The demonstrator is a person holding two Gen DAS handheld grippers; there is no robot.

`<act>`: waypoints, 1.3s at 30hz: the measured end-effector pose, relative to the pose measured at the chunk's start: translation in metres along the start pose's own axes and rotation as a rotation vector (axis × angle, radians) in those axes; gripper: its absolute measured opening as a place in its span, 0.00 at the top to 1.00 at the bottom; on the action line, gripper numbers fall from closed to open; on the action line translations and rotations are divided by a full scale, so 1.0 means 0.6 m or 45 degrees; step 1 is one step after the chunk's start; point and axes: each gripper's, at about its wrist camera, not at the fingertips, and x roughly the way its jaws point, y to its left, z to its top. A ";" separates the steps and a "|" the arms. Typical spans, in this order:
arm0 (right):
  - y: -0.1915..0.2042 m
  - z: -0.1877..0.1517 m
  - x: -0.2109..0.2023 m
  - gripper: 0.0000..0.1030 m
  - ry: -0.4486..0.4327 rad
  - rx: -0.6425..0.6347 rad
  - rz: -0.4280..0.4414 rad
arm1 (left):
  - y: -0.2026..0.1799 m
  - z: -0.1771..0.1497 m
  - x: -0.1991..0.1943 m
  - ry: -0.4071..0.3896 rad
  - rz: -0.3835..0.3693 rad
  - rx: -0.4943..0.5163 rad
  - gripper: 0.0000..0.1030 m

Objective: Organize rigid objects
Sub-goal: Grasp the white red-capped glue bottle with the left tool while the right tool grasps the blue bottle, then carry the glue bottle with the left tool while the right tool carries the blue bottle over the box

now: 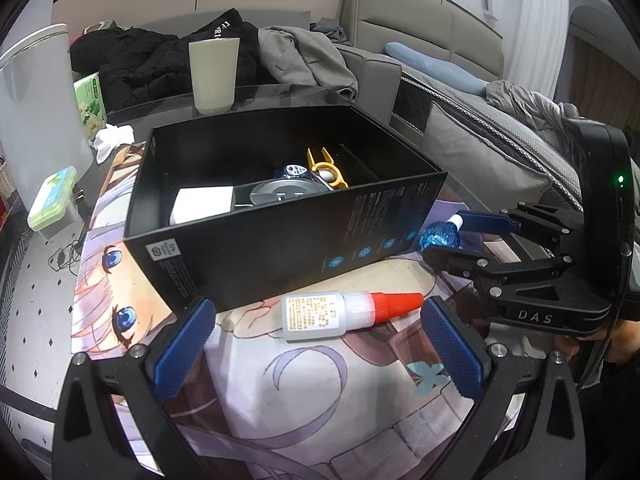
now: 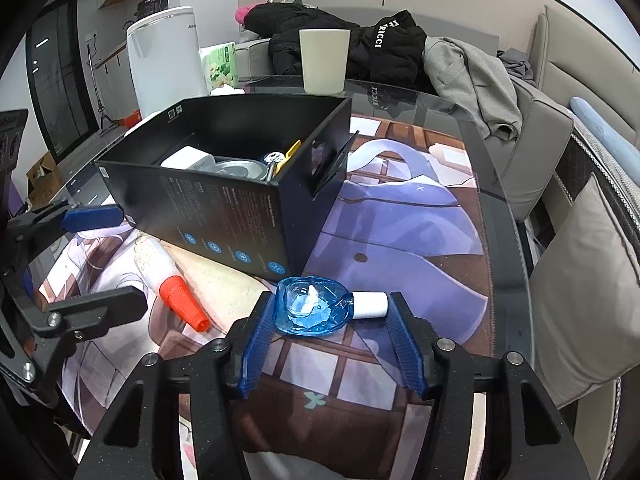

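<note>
**Gripper and Object Status**

The left gripper (image 1: 316, 322) is spread wide, its blue pads flanking a glue bottle (image 1: 320, 316) with a red cap and unreadable label print, lying at lower centre on the printed mat (image 1: 280, 400). The right gripper (image 2: 330, 316) pinches a blue bottle (image 2: 310, 310) with a white cap, one pad on the body, the other on the cap end. Its frame reads "DAS" in the left view. The black box (image 1: 280, 240), centre frame, holds a yellow tool (image 1: 326, 166). A black garment (image 2: 384, 40), upper centre, reads "RICCI".
</note>
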 end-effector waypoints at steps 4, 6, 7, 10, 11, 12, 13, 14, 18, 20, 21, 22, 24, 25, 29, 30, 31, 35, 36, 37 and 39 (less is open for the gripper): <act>-0.005 -0.001 -0.010 0.45 -0.020 0.009 -0.013 | -0.007 -0.002 0.009 0.024 0.007 -0.010 0.00; -0.008 -0.003 -0.014 0.45 -0.026 0.013 -0.019 | -0.012 -0.001 0.014 0.043 0.006 -0.023 0.00; -0.010 -0.003 -0.015 0.45 -0.028 0.015 -0.024 | -0.014 -0.001 0.017 0.051 0.008 -0.027 0.00; -0.015 -0.008 -0.018 0.45 -0.033 0.021 -0.032 | -0.023 -0.001 0.027 0.077 0.021 -0.033 0.00; -0.016 -0.009 -0.019 0.45 -0.033 0.022 -0.033 | -0.027 -0.001 0.032 0.091 0.032 -0.036 0.00; -0.018 -0.010 -0.020 0.45 -0.033 0.024 -0.034 | -0.029 -0.002 0.036 0.102 0.039 -0.043 0.00; -0.020 -0.011 -0.021 0.45 -0.035 0.027 -0.037 | -0.031 -0.002 0.039 0.111 0.050 -0.050 0.00; -0.021 -0.012 -0.022 0.45 -0.034 0.030 -0.038 | -0.035 -0.002 0.040 0.107 0.068 -0.044 0.00; -0.022 -0.015 -0.025 0.45 -0.035 0.026 -0.037 | -0.050 -0.001 0.047 0.118 0.105 -0.034 0.00; -0.021 -0.014 -0.024 0.45 -0.036 0.022 -0.040 | -0.055 -0.001 0.049 0.118 0.117 -0.024 0.03; -0.021 -0.014 -0.024 0.45 -0.035 0.021 -0.039 | -0.059 -0.002 0.049 0.115 0.127 -0.005 0.09; -0.021 -0.015 -0.024 0.45 -0.035 0.019 -0.040 | -0.064 -0.003 0.047 0.106 0.142 0.022 0.17; -0.021 -0.015 -0.024 0.45 -0.036 0.019 -0.042 | -0.064 -0.004 0.045 0.104 0.115 0.033 0.17; -0.021 -0.015 -0.025 0.45 -0.039 0.018 -0.042 | -0.061 -0.003 0.043 0.102 0.102 0.029 0.17; -0.019 -0.014 -0.030 0.45 -0.055 0.018 -0.046 | -0.053 -0.004 0.034 0.089 0.093 0.020 0.17; -0.018 -0.014 -0.032 0.45 -0.061 0.017 -0.044 | -0.050 -0.004 0.030 0.082 0.094 0.016 0.17; -0.016 -0.013 -0.035 0.45 -0.067 0.014 -0.043 | -0.048 -0.004 0.026 0.072 0.098 0.015 0.17; -0.008 -0.011 -0.045 0.45 -0.102 0.004 -0.036 | -0.040 -0.002 0.008 0.023 0.092 0.002 0.17; -0.005 -0.010 -0.047 0.45 -0.109 0.001 -0.034 | -0.037 -0.001 0.003 0.009 0.094 0.004 0.17; -0.001 -0.009 -0.051 0.45 -0.122 -0.001 -0.031 | -0.034 0.000 -0.003 -0.008 0.098 0.007 0.17; 0.005 -0.008 -0.056 0.45 -0.137 -0.004 -0.027 | -0.028 0.002 -0.014 -0.038 0.098 0.006 0.17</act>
